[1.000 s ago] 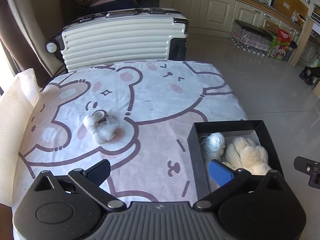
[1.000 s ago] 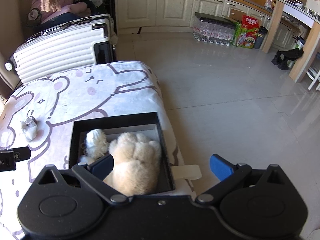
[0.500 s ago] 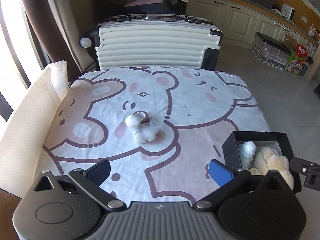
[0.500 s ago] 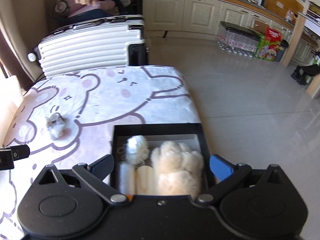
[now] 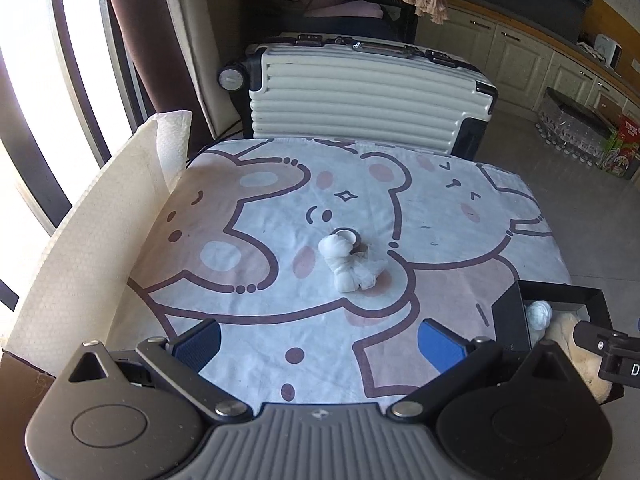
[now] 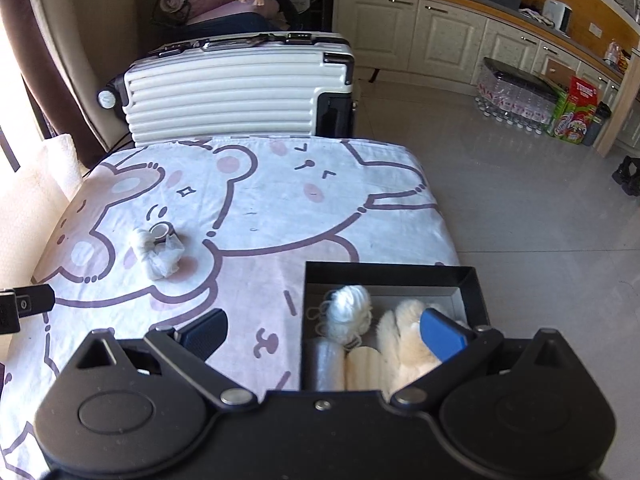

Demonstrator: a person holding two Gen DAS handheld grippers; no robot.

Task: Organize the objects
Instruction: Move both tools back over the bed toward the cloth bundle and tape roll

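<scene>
The white bundle (image 5: pixel 352 266) with a tape roll (image 5: pixel 347 237) touching its far side lies mid-tabletop, well apart from the black box (image 6: pixel 390 270) at the near right edge, which already holds a yarn ball (image 6: pixel 350 312), a plush paw (image 6: pixel 404 340) and some rolls. I judge the step in hand is fetching that bundle for the box. My left tongs (image 5: pixel 320 338) hang over the bear-print cloth (image 5: pixel 460 208) near of the bundle, spread wide and empty; my right tongs (image 6: pixel 324 330) are also wide apart and empty, right pad above the paw. Next I'd push the left tongs far-ward, straddle the bundle, and close gently, since it looks soft and the roll may separate.
</scene>
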